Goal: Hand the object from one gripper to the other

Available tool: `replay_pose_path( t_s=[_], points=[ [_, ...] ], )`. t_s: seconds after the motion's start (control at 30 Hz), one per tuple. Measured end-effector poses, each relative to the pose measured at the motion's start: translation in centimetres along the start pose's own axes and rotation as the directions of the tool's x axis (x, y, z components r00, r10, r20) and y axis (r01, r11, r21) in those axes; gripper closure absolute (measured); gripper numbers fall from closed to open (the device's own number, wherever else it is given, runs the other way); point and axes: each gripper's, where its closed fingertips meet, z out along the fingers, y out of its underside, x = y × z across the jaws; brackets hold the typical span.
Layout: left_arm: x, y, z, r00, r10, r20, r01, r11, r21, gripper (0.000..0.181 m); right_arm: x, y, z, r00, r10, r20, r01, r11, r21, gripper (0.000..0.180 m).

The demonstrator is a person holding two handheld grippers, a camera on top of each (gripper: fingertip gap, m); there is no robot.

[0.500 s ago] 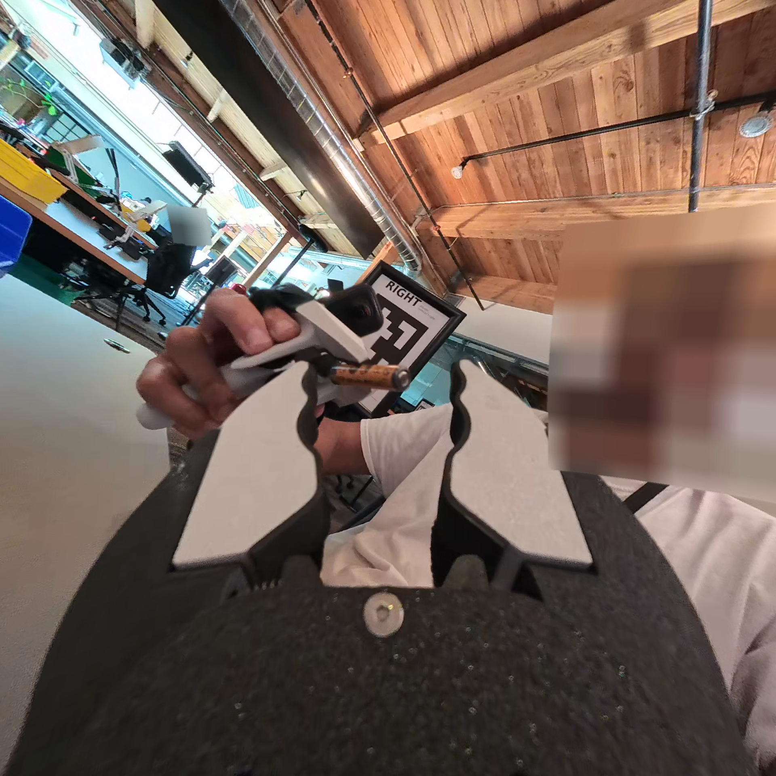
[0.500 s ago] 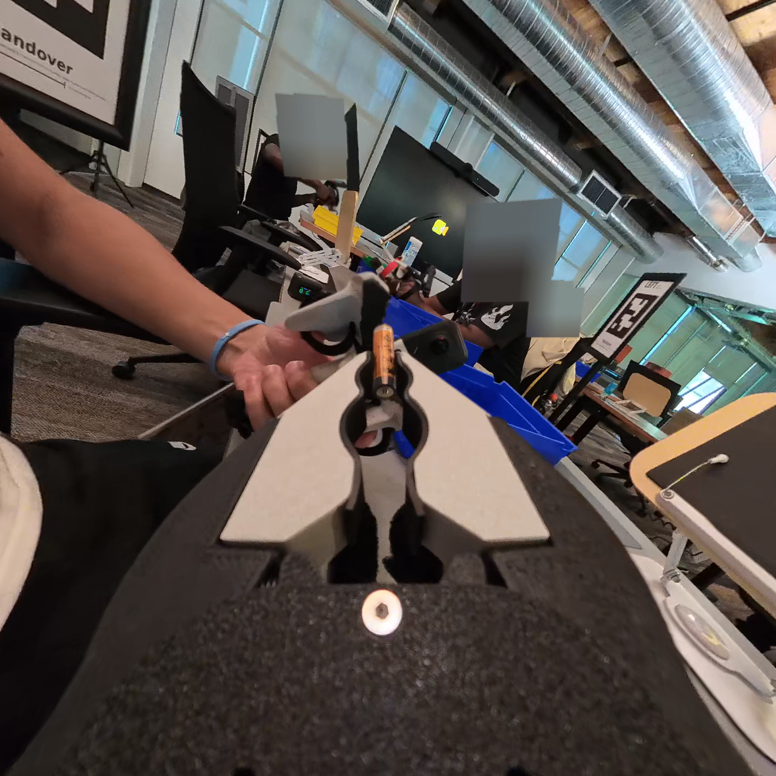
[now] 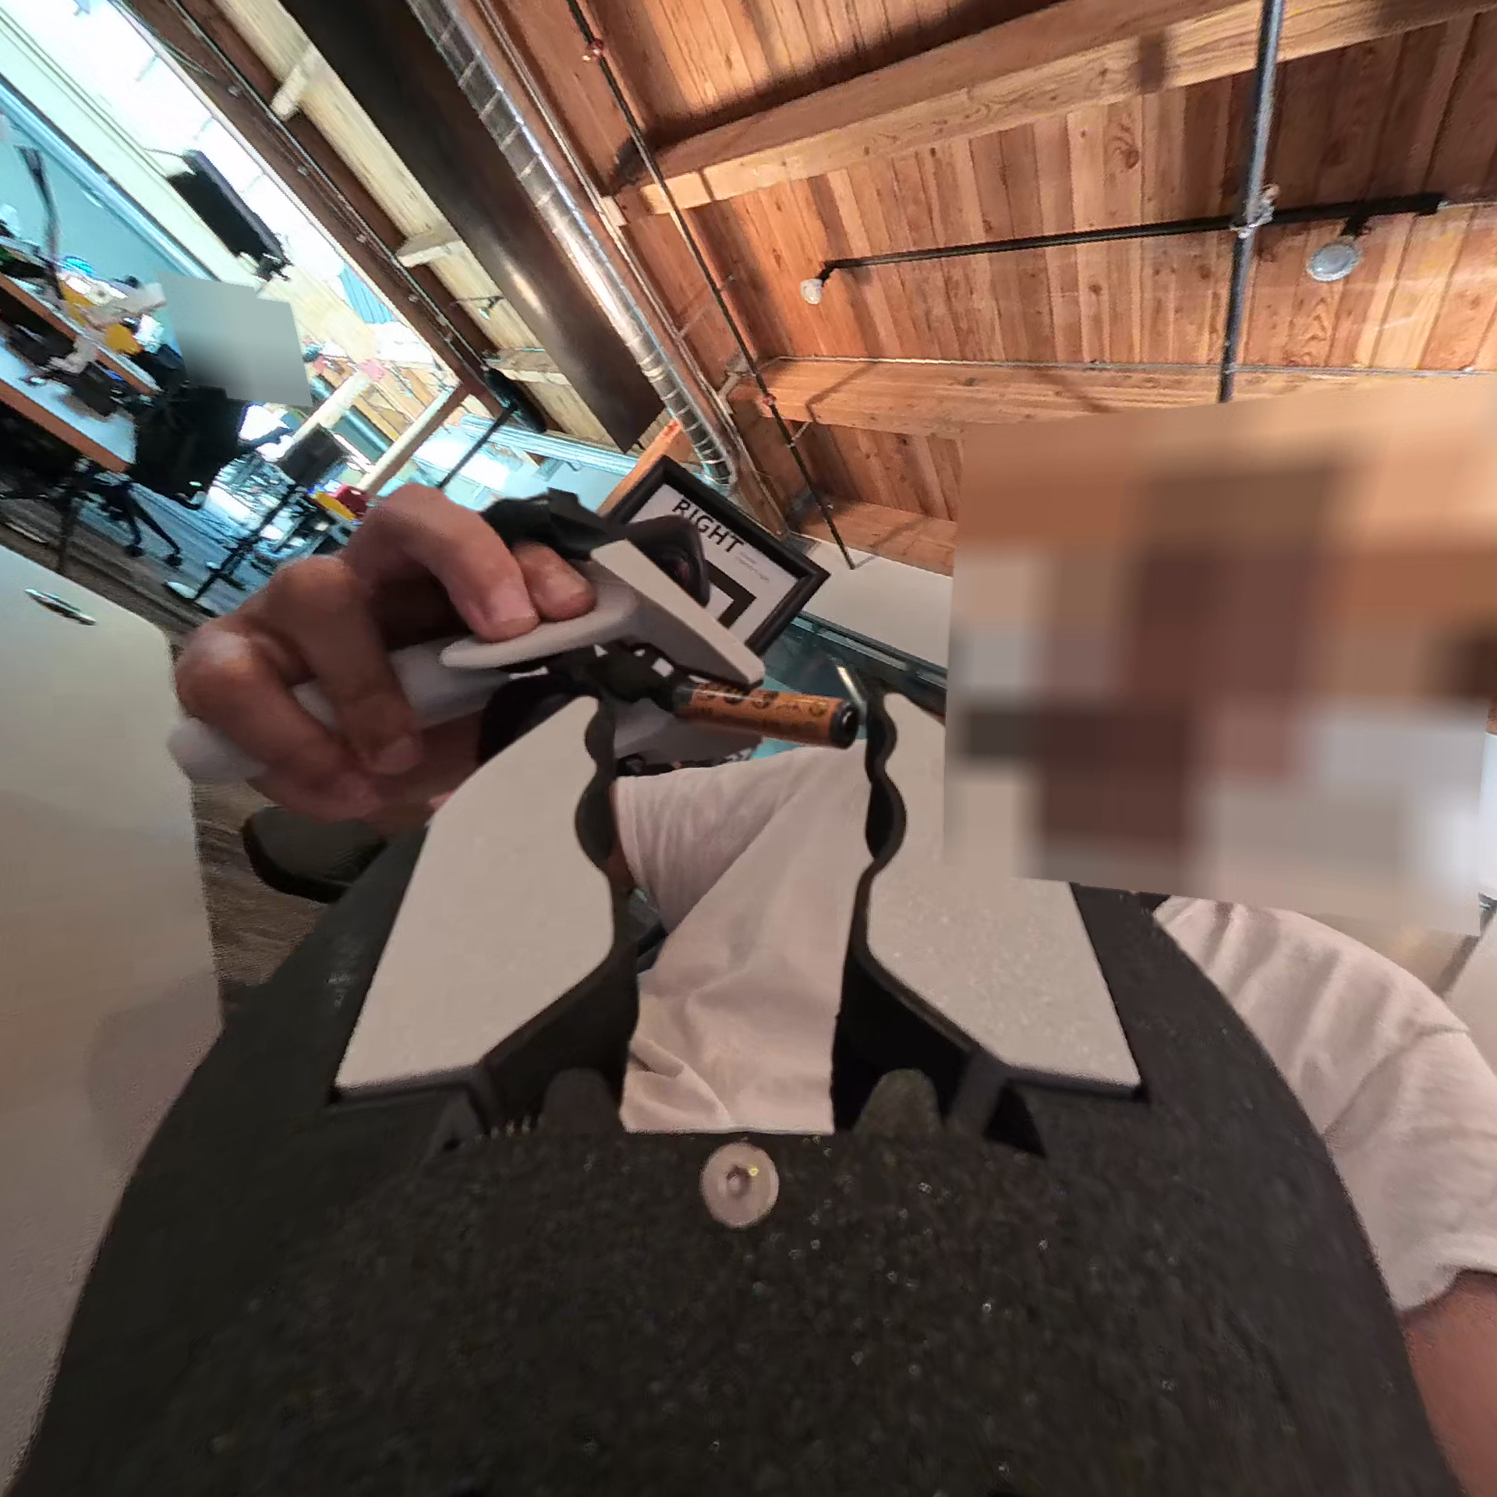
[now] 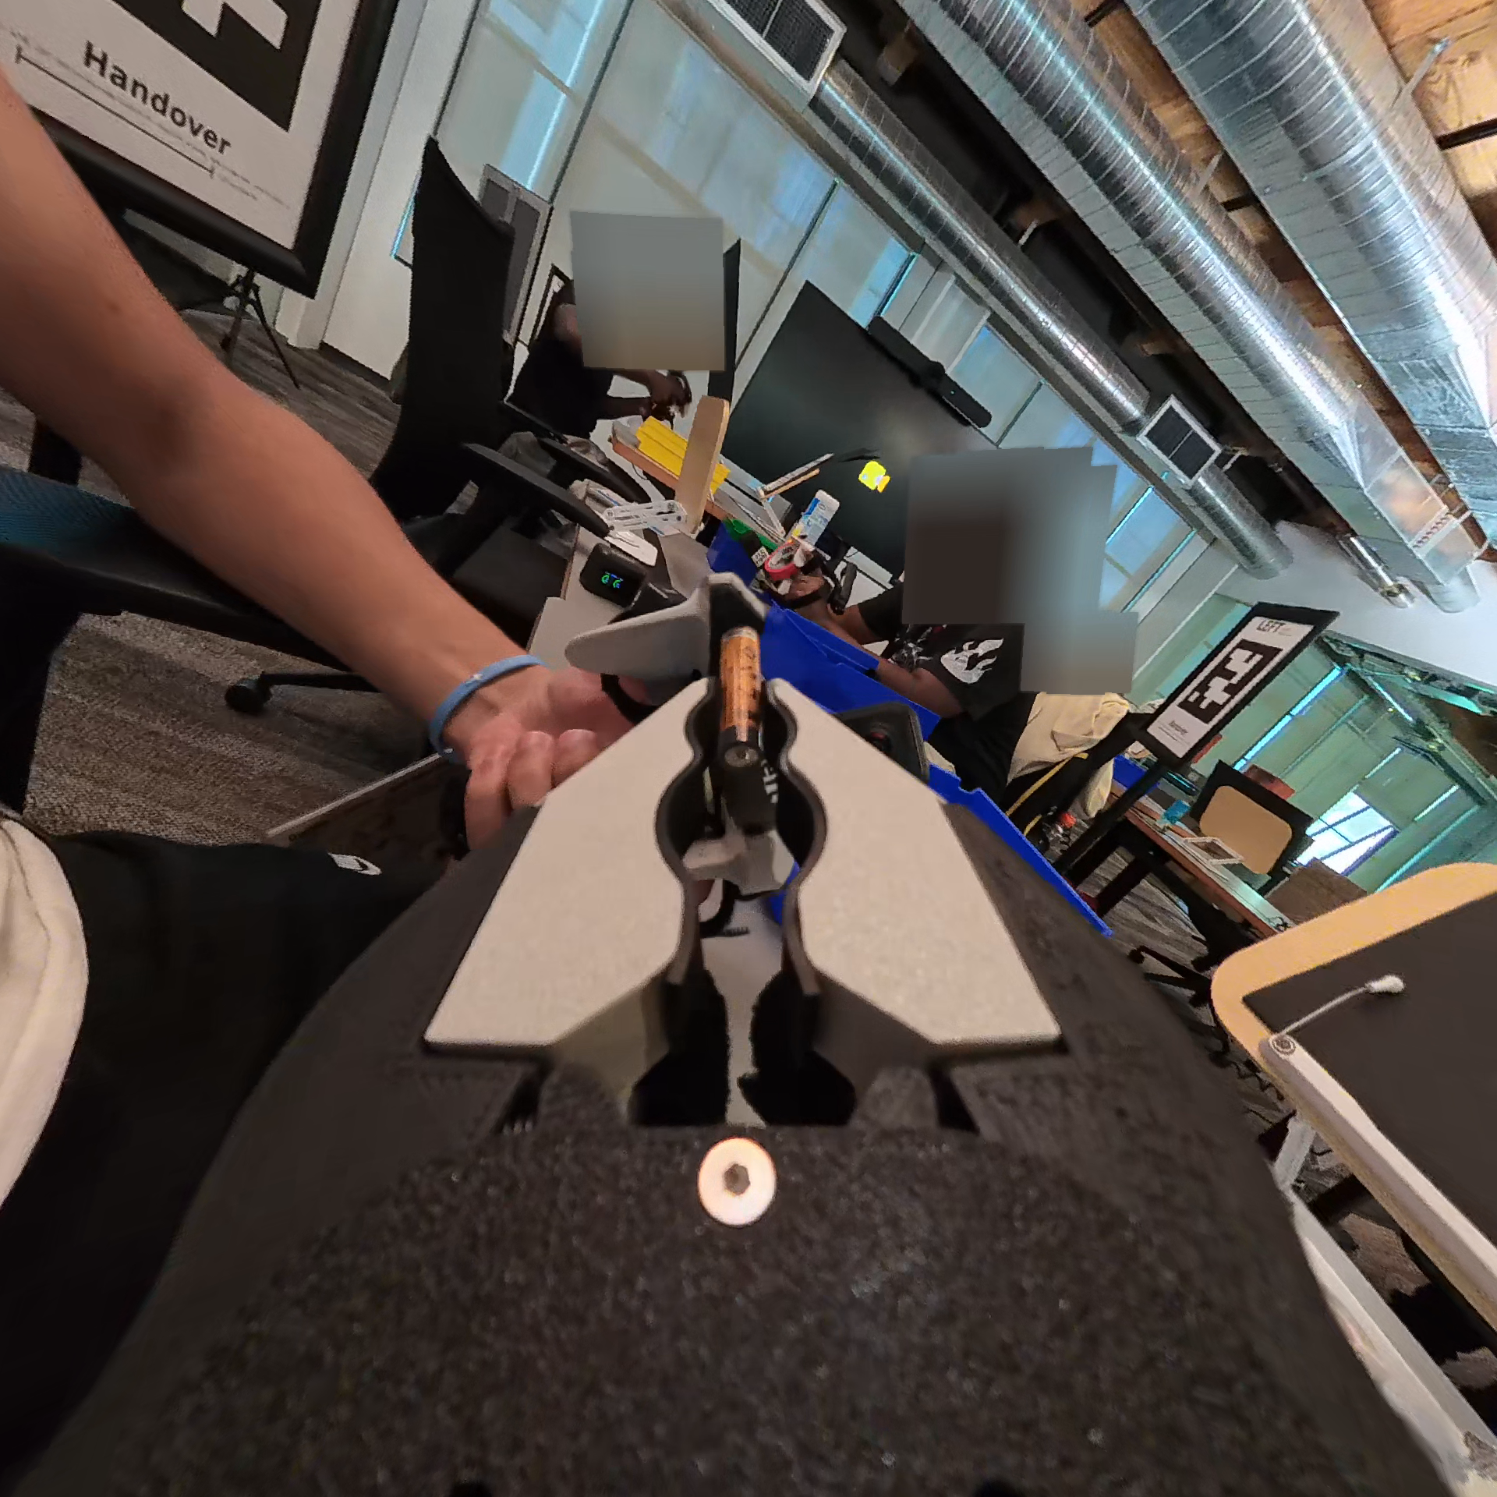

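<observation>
Setting: workshop under a timber ceiling [image 3: 1053, 202], no desk beneath the exchange.
Left tongs [image 3: 733, 729]: jaws apart, empty, tips flanking the battery.
Right tongs [image 4: 741, 713]: clamped on one end of the battery [image 3: 765, 713].
Risk: the free end sits only at the left fingertips; closing there, or the right letting go early, would likely drop it.
Change: battery has moved nearer, now between the left tips.

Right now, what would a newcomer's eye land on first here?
The copper-and-black battery, clamped at one end by the right gripper, its free end reaching between the open left gripper's fingers. Behind it, the person's hand squeezing the right gripper's handle.
</observation>
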Motion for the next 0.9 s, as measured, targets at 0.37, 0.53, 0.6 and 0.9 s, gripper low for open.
replay_pose_path(
  t_s=[0.37,0.53,0.6,0.9],
  points=[
    [-0.3,-0.8,0.0,0.999,0.035,0.016,-0.036,0.999,0.033,0.138,0.5,1.3,-0.1,0.999,0.027,-0.042,-0.029,0.999,-0.039,0.170],
    [-3.1,-2.6,-3.0,0.970,0.111,0.216,-0.127,0.990,0.062,0.171,1.7,4.0,-0.5,0.985,0.130,-0.112,-0.146,0.979,-0.145,0.158],
    [-3.8,-3.5,-4.3,0.955,0.117,0.271,-0.148,0.984,0.100,0.171,2.0,5.4,-0.6,0.982,0.136,-0.134,-0.163,0.963,-0.216,0.156],
    [-6.9,-5.8,-7.4,0.833,0.175,0.525,-0.259,0.962,0.090,0.181,0.8,12.9,-1.0,0.938,0.291,-0.187,-0.346,0.803,-0.485,0.142]
  ],
)
